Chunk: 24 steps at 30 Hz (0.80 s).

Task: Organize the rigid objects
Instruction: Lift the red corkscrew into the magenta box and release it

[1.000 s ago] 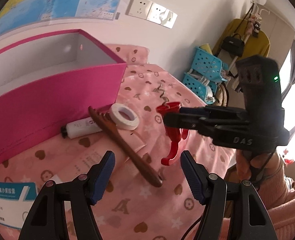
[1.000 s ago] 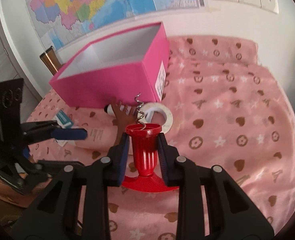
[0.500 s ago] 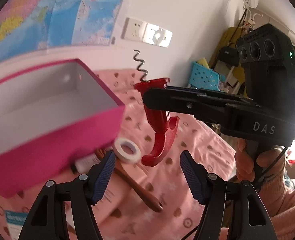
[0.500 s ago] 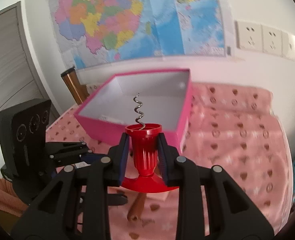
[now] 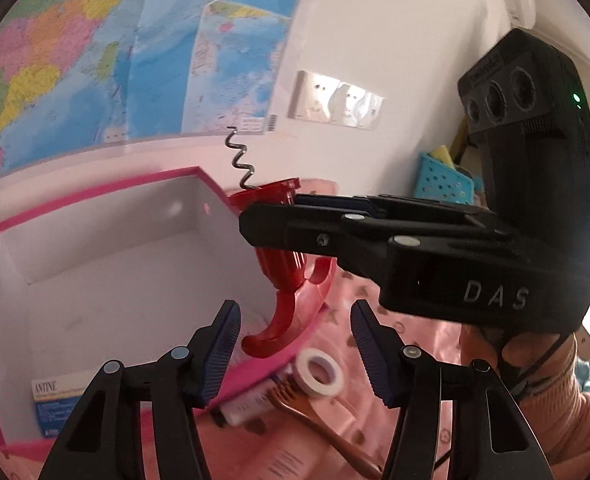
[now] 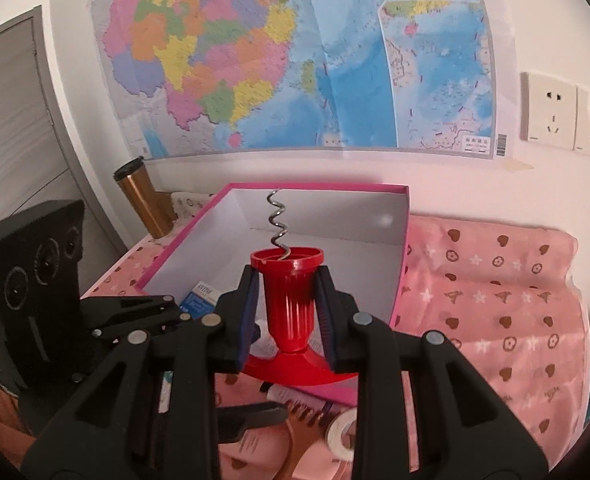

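Observation:
My right gripper (image 6: 287, 314) is shut on a red corkscrew (image 6: 289, 306) with a metal spiral pointing up. It holds the corkscrew (image 5: 283, 264) in the air over the near right edge of the open pink box (image 5: 95, 204), which also shows in the right wrist view (image 6: 401, 284). A small blue and white carton (image 5: 57, 406) lies inside the box. My left gripper (image 5: 295, 348) is open and empty, just below the corkscrew. A white tape roll (image 5: 319, 370), a wooden comb (image 5: 315, 420) and a white tube (image 5: 251, 404) lie on the pink cloth beside the box.
A copper tumbler (image 6: 143, 200) stands behind the box's left corner. A map (image 6: 279, 56) and wall sockets (image 6: 567, 116) are on the wall behind. A blue basket (image 5: 443, 180) sits at the far right. The pink cloth (image 6: 495, 300) spreads right of the box.
My right gripper has lifted the corkscrew from near the cloth up and over the box's edge. My left gripper has risen and now looks down into the box.

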Each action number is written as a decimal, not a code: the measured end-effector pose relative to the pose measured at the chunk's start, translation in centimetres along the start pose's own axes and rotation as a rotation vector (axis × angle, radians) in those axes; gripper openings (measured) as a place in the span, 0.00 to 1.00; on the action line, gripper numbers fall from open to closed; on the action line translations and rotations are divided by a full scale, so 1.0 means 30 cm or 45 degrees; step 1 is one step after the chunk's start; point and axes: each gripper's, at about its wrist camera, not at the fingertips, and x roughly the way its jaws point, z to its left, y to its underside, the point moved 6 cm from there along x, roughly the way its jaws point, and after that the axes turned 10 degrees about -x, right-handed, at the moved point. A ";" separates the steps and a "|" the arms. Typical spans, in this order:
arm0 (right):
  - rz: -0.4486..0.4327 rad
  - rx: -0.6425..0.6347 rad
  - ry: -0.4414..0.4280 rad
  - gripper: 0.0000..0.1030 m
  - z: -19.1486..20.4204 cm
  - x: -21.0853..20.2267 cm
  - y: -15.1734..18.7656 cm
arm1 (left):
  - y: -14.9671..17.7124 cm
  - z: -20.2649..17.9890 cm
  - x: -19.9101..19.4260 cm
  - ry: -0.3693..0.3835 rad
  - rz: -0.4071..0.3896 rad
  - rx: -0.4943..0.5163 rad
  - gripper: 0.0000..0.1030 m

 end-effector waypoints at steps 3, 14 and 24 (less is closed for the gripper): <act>0.034 0.022 0.006 0.29 -0.031 0.055 -0.004 | -0.022 0.046 0.042 0.015 0.033 -0.053 0.55; 0.239 0.072 0.066 0.30 -0.099 0.232 0.052 | -0.006 0.130 0.129 0.002 0.126 -0.138 0.55; 0.207 0.069 0.201 0.47 -0.124 0.175 0.065 | 0.007 0.168 0.060 -0.052 0.080 -0.136 0.57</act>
